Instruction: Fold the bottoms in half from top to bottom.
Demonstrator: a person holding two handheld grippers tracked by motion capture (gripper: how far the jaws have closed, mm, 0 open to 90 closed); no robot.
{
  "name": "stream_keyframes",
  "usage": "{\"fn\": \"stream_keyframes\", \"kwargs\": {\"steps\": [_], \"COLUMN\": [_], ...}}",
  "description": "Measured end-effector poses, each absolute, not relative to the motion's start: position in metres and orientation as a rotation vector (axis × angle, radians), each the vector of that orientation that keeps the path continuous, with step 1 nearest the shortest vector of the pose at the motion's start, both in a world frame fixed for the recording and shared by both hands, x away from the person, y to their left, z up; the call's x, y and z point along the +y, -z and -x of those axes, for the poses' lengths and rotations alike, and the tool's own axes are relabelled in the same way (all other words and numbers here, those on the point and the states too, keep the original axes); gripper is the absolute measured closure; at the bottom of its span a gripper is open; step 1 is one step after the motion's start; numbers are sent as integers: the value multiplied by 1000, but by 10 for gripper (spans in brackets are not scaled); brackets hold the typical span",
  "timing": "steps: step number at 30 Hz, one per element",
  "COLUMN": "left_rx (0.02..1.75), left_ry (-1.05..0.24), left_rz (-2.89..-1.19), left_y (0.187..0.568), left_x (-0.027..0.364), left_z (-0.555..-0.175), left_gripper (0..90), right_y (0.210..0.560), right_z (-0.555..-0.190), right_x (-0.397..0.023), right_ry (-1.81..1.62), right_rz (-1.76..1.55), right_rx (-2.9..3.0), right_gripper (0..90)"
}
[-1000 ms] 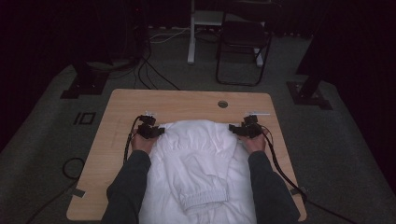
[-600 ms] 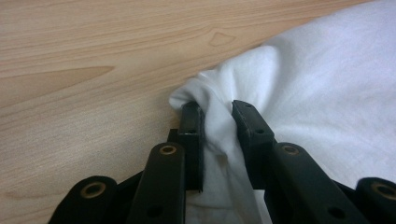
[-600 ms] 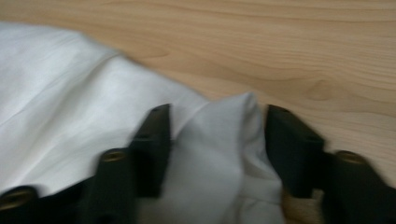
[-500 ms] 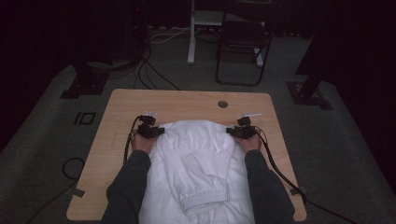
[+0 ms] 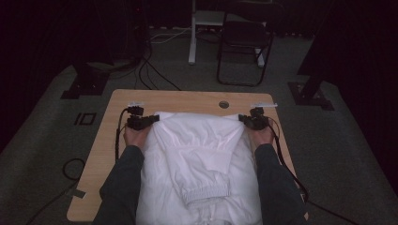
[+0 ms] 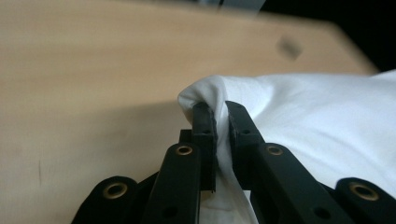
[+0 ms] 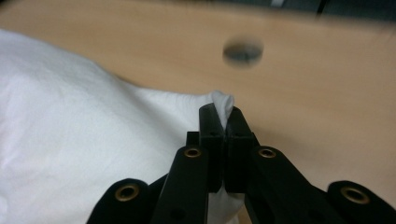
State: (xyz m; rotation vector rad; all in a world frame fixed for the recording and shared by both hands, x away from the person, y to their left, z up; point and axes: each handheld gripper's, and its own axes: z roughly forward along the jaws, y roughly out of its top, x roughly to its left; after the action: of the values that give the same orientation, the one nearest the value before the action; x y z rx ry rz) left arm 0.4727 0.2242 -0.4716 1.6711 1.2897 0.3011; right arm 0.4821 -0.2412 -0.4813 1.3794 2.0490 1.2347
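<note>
White garment (image 5: 197, 164) lies on the table (image 5: 187, 99), spread from the near edge up past the middle, between the person's forearms. Fabric soft and thin, matte, creased in broad folds; a ribbed, gathered cuff or hem (image 5: 206, 193) lies on top toward the near end. Far edge of the cloth is drawn taut between two corners and lifted off the wood.

Left gripper (image 5: 149, 121): jaws have just been closing, now clenched on the far-left corner; in the left gripper view a pinch of white cloth (image 6: 205, 95) bulges above and between the black tips. Right gripper (image 5: 244, 119): jaws have just been closing, now clamped on the far-right corner; in the right gripper view a small tuft of cloth (image 7: 223, 105) sticks out past the tips.

Table: pale wood grain, flat, rounded corners, a round dark hole (image 5: 224, 104) near its far edge. Black cables (image 5: 117, 136) trail from the grippers. Beyond, grey carpet and a dark folding chair (image 5: 244, 47).
</note>
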Motion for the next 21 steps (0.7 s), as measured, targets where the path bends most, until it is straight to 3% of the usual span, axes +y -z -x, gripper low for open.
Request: {"fn": "stream_keyframes", "kwargs": {"steps": [4, 10, 21], "left_rx": [1235, 1173, 979], "left_ry": [-335, -314, -315], "left_rz": [-1657, -1662, -1813], "left_y": [449, 446, 457], "left_x": [223, 231, 236], "left_z": [-468, -445, -347], "left_gripper": [841, 837, 832], "right_y": [464, 466, 483], "right_z": [-482, -463, -374], "right_x": [-242, -247, -261], "right_ry": [-1279, -1347, -1401], "right_rz": [-1345, -1302, -1174], "right_rx": [1997, 1994, 2039], "right_gripper": [886, 886, 884]}}
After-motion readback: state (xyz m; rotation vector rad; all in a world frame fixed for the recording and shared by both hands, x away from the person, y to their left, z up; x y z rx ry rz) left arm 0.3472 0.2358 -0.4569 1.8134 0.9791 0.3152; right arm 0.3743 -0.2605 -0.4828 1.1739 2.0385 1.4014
